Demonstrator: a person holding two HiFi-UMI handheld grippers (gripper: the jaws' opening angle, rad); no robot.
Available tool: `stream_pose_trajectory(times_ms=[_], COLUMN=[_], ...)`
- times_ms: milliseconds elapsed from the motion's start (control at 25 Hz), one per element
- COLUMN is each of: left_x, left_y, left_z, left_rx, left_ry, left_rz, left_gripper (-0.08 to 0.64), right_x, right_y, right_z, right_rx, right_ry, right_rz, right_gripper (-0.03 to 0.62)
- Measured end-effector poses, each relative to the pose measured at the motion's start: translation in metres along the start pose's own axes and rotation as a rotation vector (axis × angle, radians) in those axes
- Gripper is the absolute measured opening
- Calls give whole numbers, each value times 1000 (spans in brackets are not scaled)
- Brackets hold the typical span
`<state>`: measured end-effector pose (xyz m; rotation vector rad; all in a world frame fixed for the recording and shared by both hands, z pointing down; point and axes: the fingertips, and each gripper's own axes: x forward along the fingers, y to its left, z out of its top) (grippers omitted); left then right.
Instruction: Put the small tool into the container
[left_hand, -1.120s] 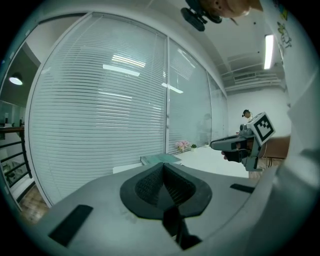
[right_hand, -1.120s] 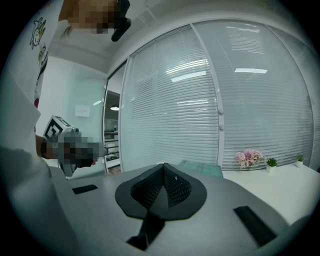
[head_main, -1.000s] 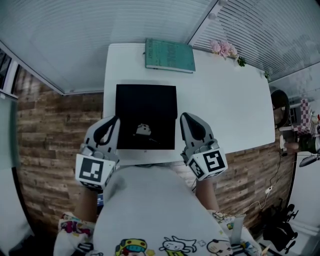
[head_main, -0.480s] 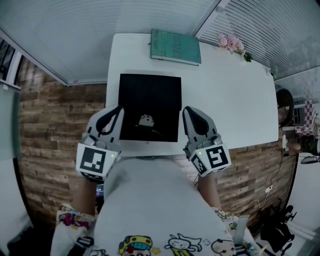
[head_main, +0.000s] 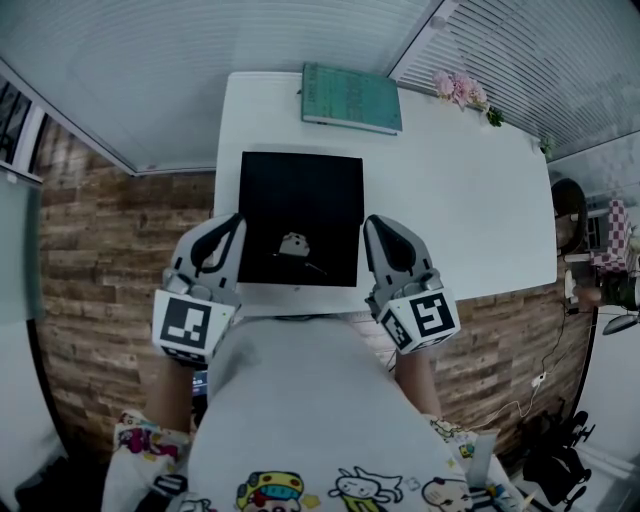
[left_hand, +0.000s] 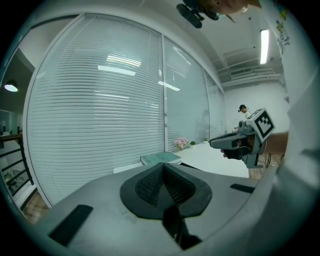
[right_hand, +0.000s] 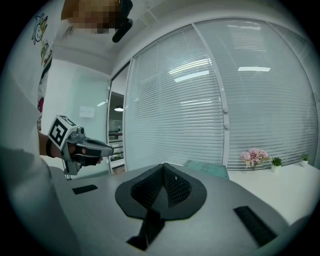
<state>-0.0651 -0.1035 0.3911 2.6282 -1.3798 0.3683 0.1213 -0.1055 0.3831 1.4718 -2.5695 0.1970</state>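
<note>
Over a wood-pattern floor (head_main: 110, 250), the left gripper (head_main: 228, 232) and right gripper (head_main: 375, 232) hang at the white table's (head_main: 460, 200) near edge, both claws pressed together on nothing. On the black mat (head_main: 300, 190) between them, the thin tool (head_main: 313, 266) lies just near-right of the container (head_main: 293, 243). It runs roughly left to right, but which way it points is unclear. A book (head_main: 352, 98), flowers (head_main: 458, 88) and blinds (head_main: 200, 60) lie beyond.

right tool (right_hand: 164, 172) jaws pressed together, nothing between. left tool (right_hand: 106, 146) off to its left. teal book (right_hand: 207, 169) ahead of tip; pink flowers (right_hand: 255, 156) ahead-right on white surface (right_hand: 295, 187).

Dim, cool-toned fisheye views, strong edge bending, ceiling strip-light glare on window blinds (left_hand: 115, 100).
</note>
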Motion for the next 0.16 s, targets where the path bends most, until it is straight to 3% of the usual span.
stream_pose_trajectory(times_ms=[160], left_x=[1], left_y=[3], left_z=[-1], left_rx=[3], left_ry=[3], left_rz=[-3], left_gripper=[5], right_x=[1], right_y=[0], right_z=[-1], right_rx=[5], right_ry=[-1], right_rz=[-5], right_gripper=[0])
